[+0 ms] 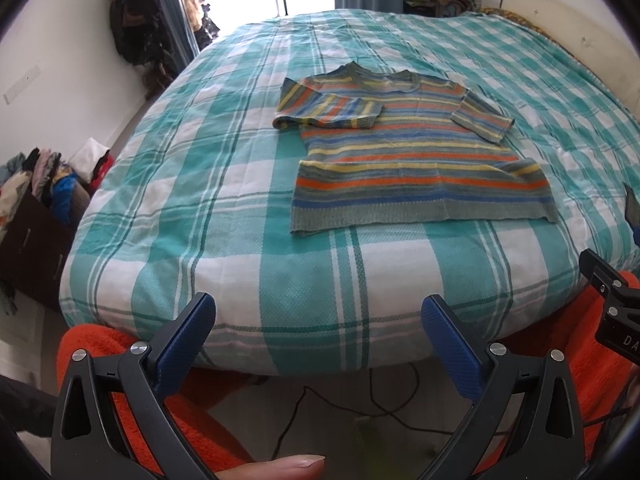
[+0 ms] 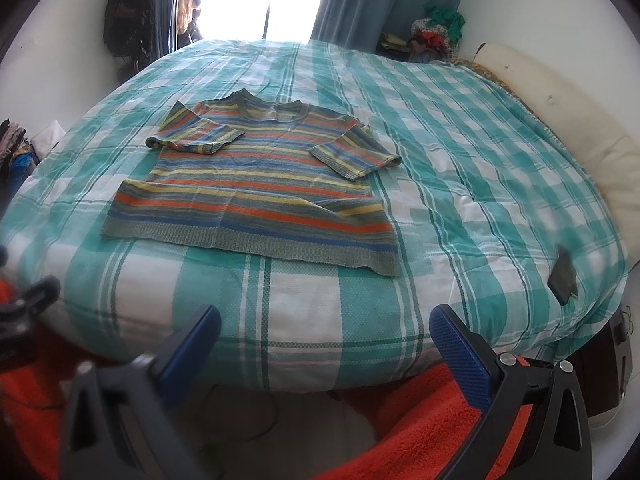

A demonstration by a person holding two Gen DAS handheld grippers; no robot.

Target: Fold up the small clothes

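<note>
A small striped knitted sweater lies flat on the bed, neck away from me, hem toward me. Its left sleeve is folded inward across the chest; the right sleeve is angled over the body. A corner near the right hem is turned up. My left gripper is open, held off the bed's near edge, well short of the sweater, with nothing between its blue fingers. My right gripper is open too, likewise hanging in front of the bed edge, with blue pads.
The bed has a teal and white checked cover. An orange blanket hangs below the edge. A dark flat object lies at the bed's right. Clothes piles stand at left and far right corner. Cables run on the floor.
</note>
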